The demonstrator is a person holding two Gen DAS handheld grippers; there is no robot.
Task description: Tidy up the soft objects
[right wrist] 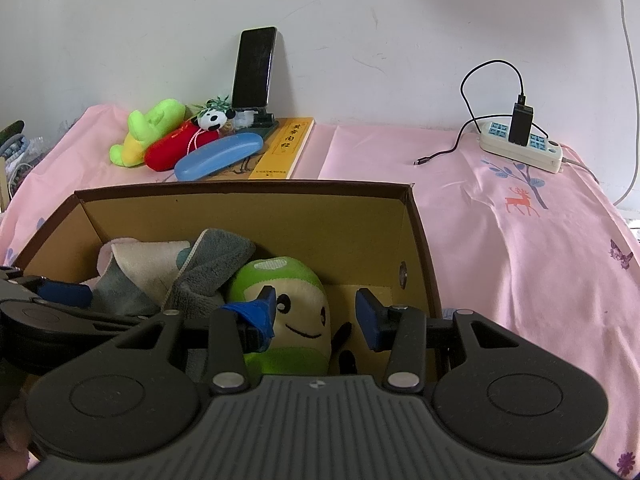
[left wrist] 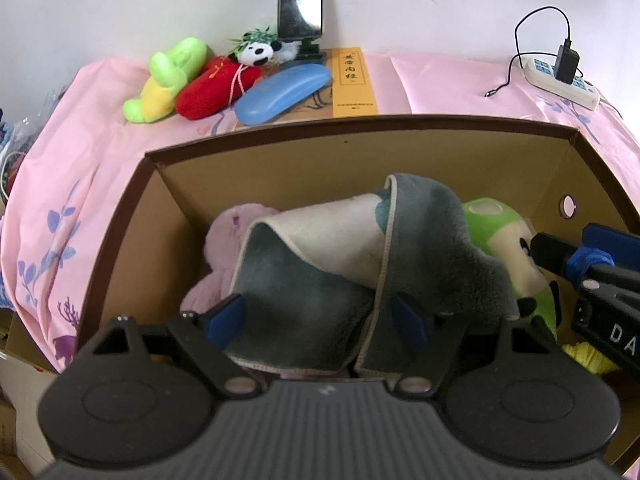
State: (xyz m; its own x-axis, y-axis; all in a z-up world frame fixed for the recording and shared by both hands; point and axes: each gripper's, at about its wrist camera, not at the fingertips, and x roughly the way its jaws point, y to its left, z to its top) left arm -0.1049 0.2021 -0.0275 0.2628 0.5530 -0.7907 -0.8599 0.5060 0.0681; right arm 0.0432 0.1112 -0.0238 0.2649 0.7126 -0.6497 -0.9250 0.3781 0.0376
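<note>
Noting pink floral sheet (right wrist: 520,240) against white wall; cardboard box (right wrist: 248,216) on it. My left gripper (left wrist: 320,314) stands wide, grey towel (left wrist: 304,280) between pads, unpinched. Right gripper (right wrist: 316,312) open w/ green plush (right wrist: 288,300) at its left pad.

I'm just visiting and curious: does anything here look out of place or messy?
Yes. The grey towel in the box lies crumpled and half folded over a pink plush instead of flat. Three soft toys sit outside the box, piled beside a blue case and a book.
</note>
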